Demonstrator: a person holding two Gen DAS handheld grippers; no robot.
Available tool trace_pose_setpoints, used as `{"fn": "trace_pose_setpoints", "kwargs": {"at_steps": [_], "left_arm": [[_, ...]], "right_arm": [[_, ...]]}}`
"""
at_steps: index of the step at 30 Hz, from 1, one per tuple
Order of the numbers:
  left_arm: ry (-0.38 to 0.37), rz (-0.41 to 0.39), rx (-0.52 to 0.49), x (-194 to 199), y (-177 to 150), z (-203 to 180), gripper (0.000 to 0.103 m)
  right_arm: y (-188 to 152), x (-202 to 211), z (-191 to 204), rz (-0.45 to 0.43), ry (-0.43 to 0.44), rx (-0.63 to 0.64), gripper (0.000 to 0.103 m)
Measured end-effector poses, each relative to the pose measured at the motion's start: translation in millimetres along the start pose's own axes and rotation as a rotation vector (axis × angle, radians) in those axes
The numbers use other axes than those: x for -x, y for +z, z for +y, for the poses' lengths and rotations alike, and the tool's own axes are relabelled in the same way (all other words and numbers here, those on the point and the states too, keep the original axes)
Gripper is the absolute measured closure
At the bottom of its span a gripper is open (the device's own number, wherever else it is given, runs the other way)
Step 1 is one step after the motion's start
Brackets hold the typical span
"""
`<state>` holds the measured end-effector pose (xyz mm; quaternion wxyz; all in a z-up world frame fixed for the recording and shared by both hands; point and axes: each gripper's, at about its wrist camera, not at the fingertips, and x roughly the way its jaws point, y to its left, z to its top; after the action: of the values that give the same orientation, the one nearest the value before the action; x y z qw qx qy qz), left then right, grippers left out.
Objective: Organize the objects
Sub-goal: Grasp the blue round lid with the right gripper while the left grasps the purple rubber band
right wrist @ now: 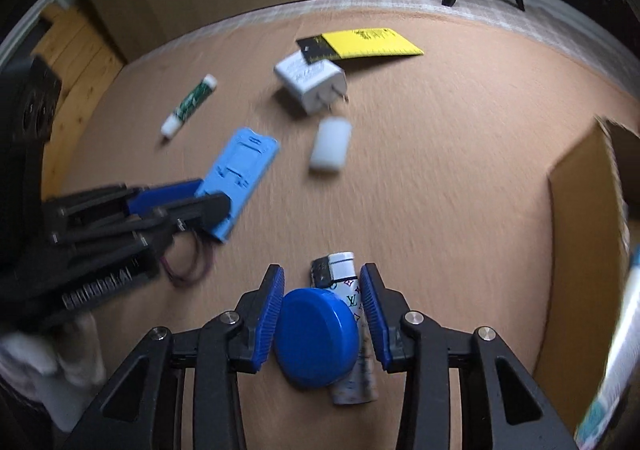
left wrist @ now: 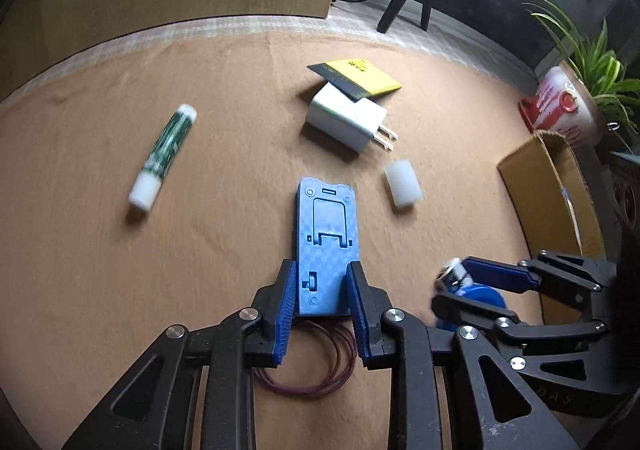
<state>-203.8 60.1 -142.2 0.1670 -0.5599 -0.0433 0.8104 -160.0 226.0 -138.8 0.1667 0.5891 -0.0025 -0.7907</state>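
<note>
A light-blue phone stand lies flat on the tan felt table. My left gripper grips its near end, one pad pressed against each long edge; in the right wrist view this gripper comes in from the left. My right gripper points down over a round blue lid and a white patterned lighter. Its left pad touches the lid and its right pad touches the lighter. The lid partly covers the lighter.
A green-and-white tube, a white charger, a yellow card and a white cylinder lie further out. Maroon rubber bands sit under the left gripper. An open cardboard box stands at the right.
</note>
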Motion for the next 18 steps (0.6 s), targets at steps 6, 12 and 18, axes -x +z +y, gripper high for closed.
{"fn": "trace_pose_setpoints", "kwargs": {"at_steps": [6, 12, 18], "left_arm": [[0.014, -0.01, -0.006, 12, -21, 4, 0.075], [0.096, -0.025, 0.003, 25, -32, 17, 0.074], [0.109, -0.043, 0.033, 43, -45, 33, 0.063]], "right_arm": [[-12, 14, -25, -0.026, -0.086, -0.105, 0.068], [-20, 41, -43, -0.081, 0.063, -0.218, 0.066], [-28, 46, -41, -0.064, 0.189, -0.248, 0.066]]}}
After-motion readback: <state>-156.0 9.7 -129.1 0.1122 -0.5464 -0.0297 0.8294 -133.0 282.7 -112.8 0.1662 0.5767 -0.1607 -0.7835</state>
